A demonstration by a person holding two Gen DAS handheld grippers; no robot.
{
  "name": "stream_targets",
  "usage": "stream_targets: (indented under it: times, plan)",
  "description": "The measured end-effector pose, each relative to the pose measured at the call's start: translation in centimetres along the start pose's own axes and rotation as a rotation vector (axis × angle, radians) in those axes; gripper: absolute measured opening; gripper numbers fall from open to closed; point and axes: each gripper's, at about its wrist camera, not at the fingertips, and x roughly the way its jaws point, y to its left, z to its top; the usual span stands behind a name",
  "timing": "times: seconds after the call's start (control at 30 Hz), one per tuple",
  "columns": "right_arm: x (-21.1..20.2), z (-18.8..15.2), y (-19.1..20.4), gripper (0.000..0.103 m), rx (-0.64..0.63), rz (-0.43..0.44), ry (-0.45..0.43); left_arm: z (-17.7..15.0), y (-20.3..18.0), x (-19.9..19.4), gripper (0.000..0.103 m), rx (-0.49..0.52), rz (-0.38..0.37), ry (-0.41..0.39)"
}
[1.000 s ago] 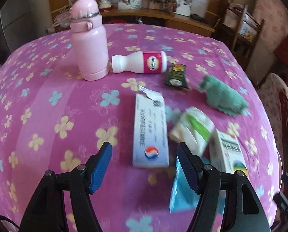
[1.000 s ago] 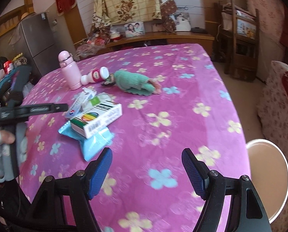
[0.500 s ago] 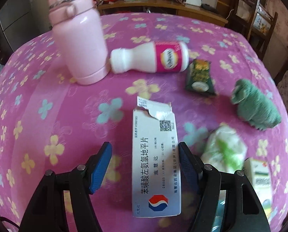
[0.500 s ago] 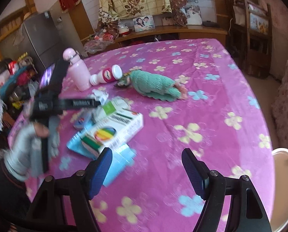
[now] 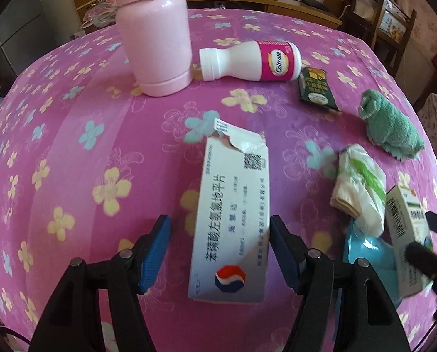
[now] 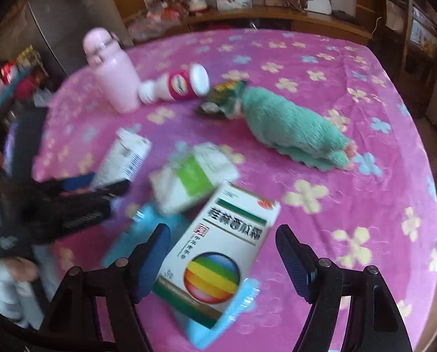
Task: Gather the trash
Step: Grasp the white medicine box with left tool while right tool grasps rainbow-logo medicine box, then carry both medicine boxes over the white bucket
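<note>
My left gripper (image 5: 219, 253) is open, its jaws on either side of a torn white medicine box (image 5: 233, 214) lying flat on the pink flowered tablecloth (image 5: 71, 152). My right gripper (image 6: 222, 259) is open around a white box with a rainbow ball (image 6: 218, 255), which rests on a blue packet (image 6: 148, 228). A crumpled white and green wrapper (image 5: 359, 184) lies between the boxes. A white and pink bottle (image 5: 247, 61) lies on its side, with a dark green sachet (image 5: 315, 89) beside it.
A pink flask (image 5: 153, 35) stands upright at the back left. A green towel (image 5: 390, 127) lies at the right. The left gripper shows in the right wrist view (image 6: 80, 202) beside the torn box (image 6: 121, 158). Wooden shelves and chairs stand beyond the table.
Both grippers have moved forward and down. The torn box now sits between the left jaws, the rainbow box between the right jaws. Both remain open.
</note>
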Motion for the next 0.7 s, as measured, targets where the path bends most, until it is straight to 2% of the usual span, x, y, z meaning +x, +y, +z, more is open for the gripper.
stream_targets:
  times: [0.13, 0.27, 0.3, 0.37, 0.43, 0.47, 0.5, 0.57, 0.7]
  plan:
    - [-1.1, -1.5, -2.9, 0.077, 0.016, -0.057, 0.013, -0.2, -0.7, 0.0, 0.069, 0.014, -0.001, -0.014]
    - [-1.1, -2.3, -5.7, 0.077, 0.089, 0.013, 0.011, -0.2, -1.2, 0.1, 0.069, 0.003, 0.005, -0.035]
    - [-0.9, -2.4, -6.0, 0.077, 0.097, 0.016, 0.007, -0.2, -1.3, 0.0, 0.066, 0.005, 0.004, -0.041]
    - [-0.7, -2.6, -6.0, 0.077, 0.098, 0.029, -0.002, -0.5, -1.7, -0.4, 0.049, 0.025, -0.001, -0.055]
    - [-0.3, -3.0, -5.3, 0.077, 0.069, 0.032, -0.021, -0.8, -1.9, -0.7, 0.048, 0.035, -0.005, -0.044]
    - [-0.3, -3.2, -5.0, 0.075, 0.057, 0.023, -0.031, -1.1, -1.9, -1.0, 0.048, 0.036, -0.023, -0.045]
    - [-0.4, -3.5, -4.6, 0.057, 0.033, -0.008, -0.058, -1.4, -1.8, -1.3, 0.048, 0.037, -0.029, -0.048]
    - [-0.9, -4.0, -4.5, 0.056, 0.021, -0.030, -0.074, -1.9, -1.6, -1.9, 0.048, 0.039, -0.035, -0.060]
    - [-2.8, -5.2, -4.7, 0.056, 0.027, -0.015, -0.113, -3.1, -1.4, -4.3, 0.048, 0.024, -0.059, -0.100]
